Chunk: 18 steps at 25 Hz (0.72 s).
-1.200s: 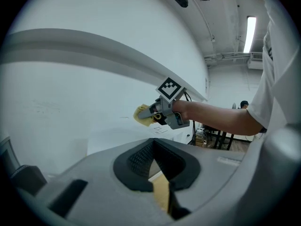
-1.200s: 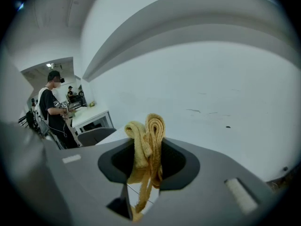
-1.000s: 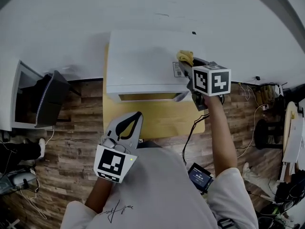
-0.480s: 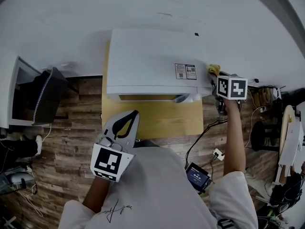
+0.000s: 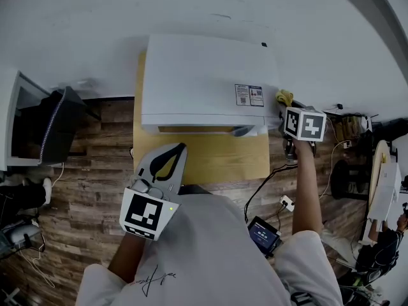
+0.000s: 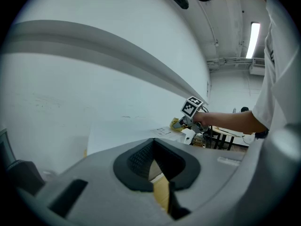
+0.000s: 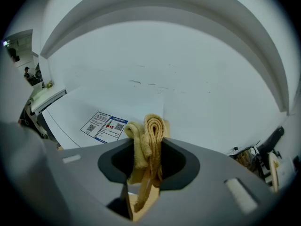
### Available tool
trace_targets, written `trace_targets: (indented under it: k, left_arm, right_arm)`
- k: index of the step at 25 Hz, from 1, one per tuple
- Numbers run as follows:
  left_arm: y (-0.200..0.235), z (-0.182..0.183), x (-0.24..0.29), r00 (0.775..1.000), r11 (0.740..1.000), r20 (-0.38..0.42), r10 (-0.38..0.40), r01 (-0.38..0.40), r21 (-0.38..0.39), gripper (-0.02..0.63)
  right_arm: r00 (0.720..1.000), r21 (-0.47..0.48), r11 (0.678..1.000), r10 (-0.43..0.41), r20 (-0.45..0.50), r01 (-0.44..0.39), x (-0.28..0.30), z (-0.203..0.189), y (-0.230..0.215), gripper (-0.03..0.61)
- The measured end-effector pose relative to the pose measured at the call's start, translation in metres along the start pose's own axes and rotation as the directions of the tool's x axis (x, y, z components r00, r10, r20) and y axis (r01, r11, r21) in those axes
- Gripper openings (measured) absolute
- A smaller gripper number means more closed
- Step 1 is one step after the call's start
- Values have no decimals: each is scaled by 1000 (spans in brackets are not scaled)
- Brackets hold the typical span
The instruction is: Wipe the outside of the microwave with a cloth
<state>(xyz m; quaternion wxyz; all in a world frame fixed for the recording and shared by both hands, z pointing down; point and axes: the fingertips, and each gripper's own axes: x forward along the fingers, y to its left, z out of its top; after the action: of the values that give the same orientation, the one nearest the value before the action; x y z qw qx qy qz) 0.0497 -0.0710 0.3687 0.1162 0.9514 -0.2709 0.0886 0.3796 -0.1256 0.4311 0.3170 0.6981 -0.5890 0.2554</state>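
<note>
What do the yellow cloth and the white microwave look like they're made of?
The cloth: soft terry-like fabric, going by its fuzzy, looped, folded edges. The microwave: probably painted sheet metal; the top looks smooth, matte white, with a printed sticker on it.

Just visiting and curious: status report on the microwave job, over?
Right gripper shut on cloth, at microwave's right side. Left gripper shut, empty, clear of microwave. Nothing in the way.

Microwave [image 5: 191, 75] label [image 5: 248, 95] print — too small, illegible.
</note>
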Motion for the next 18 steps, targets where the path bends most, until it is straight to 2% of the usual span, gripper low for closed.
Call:
trace_targets:
  k: [6, 13, 18]
  left_arm:
    - [0, 1, -1, 1000, 1000, 10, -2, 2, -8, -11]
    - [1, 5, -1, 1000, 1000, 14, 3, -3, -7, -11]
    - [-8, 5, 1, 1000, 1000, 15, -24, 24, 13, -11]
  right_arm:
    - [1000, -58, 998, -20, 18, 21, -1, -1, 19, 130]
    - [999, -85, 996, 24, 23, -22, -4, 1, 44, 130]
    - [998, -108, 992, 69, 14, -67, -7, 2, 65, 130]
